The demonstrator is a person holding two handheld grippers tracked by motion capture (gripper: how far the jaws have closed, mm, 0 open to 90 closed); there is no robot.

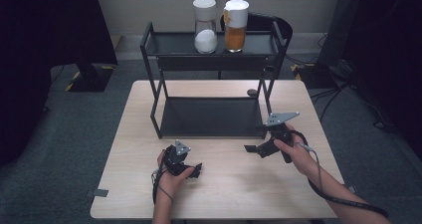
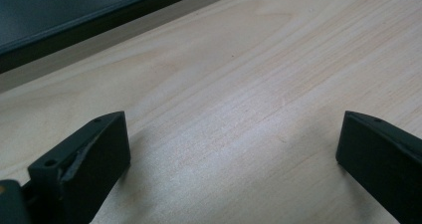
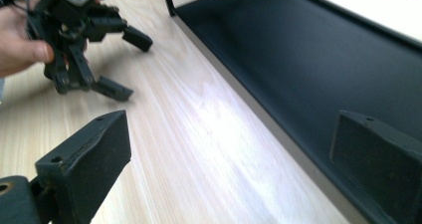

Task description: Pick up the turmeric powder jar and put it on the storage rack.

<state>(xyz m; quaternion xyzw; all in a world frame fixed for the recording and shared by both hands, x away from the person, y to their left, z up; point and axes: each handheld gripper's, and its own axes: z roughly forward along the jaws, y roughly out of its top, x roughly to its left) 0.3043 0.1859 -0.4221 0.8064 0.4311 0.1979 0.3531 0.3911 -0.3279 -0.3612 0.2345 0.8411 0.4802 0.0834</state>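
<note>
Resting on the table (image 1: 224, 194), both with jaws released: left gripper (image 1: 195, 170) near, right gripper (image 1: 253, 149) nearing the black shelf (image 1: 211, 117).

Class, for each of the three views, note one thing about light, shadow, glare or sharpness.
High view: the corners fall to near black while the table is evenly lit. Left gripper view: a pale sheen lies on the wood between the open jaws, which are soft-edged and cast faint shadows. Right gripper view: a bright glare patch sits on the wood beside the dark lower shelf; the left gripper looks slightly blurred.
</note>
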